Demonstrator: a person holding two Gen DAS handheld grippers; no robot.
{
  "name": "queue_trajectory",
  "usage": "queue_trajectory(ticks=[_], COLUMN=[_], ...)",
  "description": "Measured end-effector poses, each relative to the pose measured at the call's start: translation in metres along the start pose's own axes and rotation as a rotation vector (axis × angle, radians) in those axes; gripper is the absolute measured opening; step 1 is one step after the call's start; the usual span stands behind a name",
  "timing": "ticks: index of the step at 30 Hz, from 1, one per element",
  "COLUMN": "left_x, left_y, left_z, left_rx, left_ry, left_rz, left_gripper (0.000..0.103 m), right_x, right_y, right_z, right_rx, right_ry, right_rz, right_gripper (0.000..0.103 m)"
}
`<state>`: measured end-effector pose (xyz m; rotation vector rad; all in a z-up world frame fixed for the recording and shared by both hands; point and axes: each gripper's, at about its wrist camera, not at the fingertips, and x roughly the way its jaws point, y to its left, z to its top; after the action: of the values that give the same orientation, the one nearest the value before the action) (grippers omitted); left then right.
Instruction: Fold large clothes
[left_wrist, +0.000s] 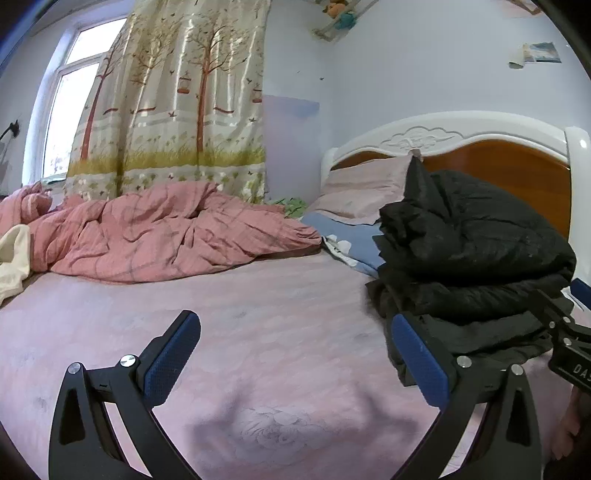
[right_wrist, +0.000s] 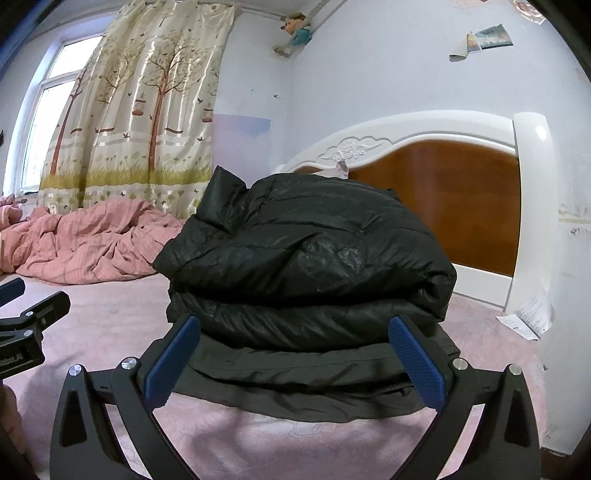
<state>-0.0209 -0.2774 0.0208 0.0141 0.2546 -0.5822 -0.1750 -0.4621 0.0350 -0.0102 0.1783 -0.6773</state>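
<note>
Black puffy jacket (right_wrist: 306, 258) sits folded, seemingly in three layers; both tools (left_wrist: 295, 354) (right_wrist: 293, 354) spread apart.

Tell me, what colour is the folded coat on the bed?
Black coat, clearest in the right wrist view.

Left gripper (left_wrist: 295, 354): matte black plastic frame, two angled arms with triangular cut-outs, round silver screw heads at the pivots, blue textured rubber pads (left_wrist: 171, 360) on the fingers. Right gripper (right_wrist: 295, 360): same build, same blue dimpled pads (right_wrist: 415, 363). Partial white lettering on the black bodies, unreadable in full.
</note>
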Motion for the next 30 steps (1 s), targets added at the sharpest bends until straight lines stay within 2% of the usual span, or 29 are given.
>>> queue_trajectory(ticks=[30], left_x=[0.0003], left_y=[-0.0050], left_z=[-0.0008], left_rx=[0.018], left_ry=[-0.001], left_rz=[0.021], left_gripper=[0.103], right_x=[0.0005], right_y=[-0.0025], right_z=[-0.0017], right_rx=[0.016], right_ry=[0.012], right_rz=[0.001], right_gripper=[0.103])
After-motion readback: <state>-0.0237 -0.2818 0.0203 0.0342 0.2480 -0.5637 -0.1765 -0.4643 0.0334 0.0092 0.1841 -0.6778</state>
